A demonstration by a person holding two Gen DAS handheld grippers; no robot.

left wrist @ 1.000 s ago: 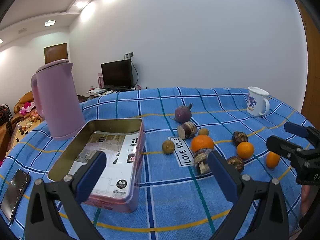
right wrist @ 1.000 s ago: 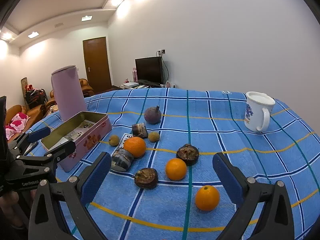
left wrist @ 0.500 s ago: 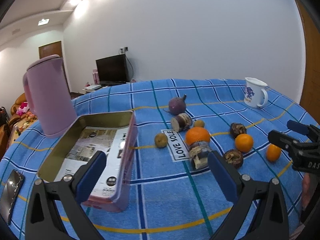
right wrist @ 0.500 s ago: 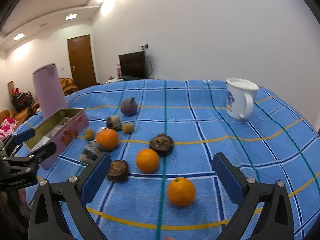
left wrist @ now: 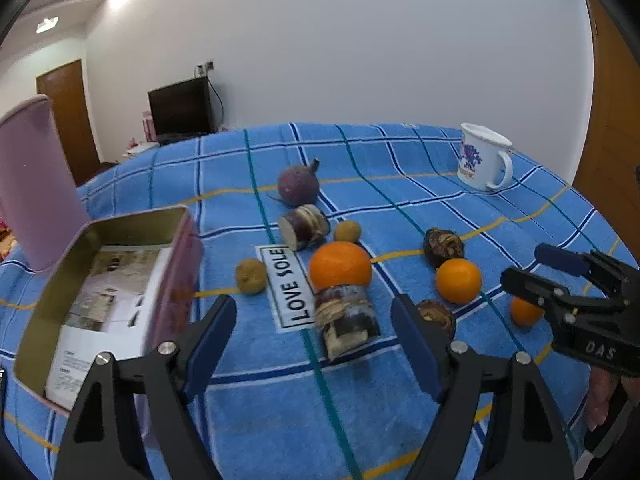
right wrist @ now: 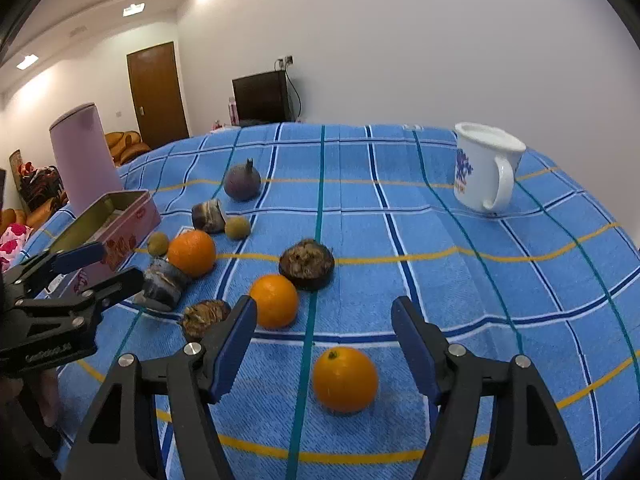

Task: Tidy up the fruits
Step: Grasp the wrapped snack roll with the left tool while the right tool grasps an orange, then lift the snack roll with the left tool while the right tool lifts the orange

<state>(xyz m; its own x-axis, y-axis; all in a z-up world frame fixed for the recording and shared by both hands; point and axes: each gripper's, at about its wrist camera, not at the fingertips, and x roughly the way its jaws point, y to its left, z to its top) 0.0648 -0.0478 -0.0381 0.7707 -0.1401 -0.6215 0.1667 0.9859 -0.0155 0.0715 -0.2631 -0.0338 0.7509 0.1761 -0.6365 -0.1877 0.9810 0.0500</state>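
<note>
Both grippers, left [left wrist: 314, 336] and right [right wrist: 322, 344], fingers apart, just been closing, nothing clamped. My worry: nearest orange [right wrist: 345, 379] rolls if nudged.

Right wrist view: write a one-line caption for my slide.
Right gripper, jaws open and just narrowing, lined up on the nearest orange on a blue checked cloth strewn with fruit.

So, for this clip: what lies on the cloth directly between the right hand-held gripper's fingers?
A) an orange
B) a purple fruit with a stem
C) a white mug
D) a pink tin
A: in the right wrist view an orange sits on the blue checked cloth between the fingers of the right hand-held gripper, its pads not touching it.
</note>
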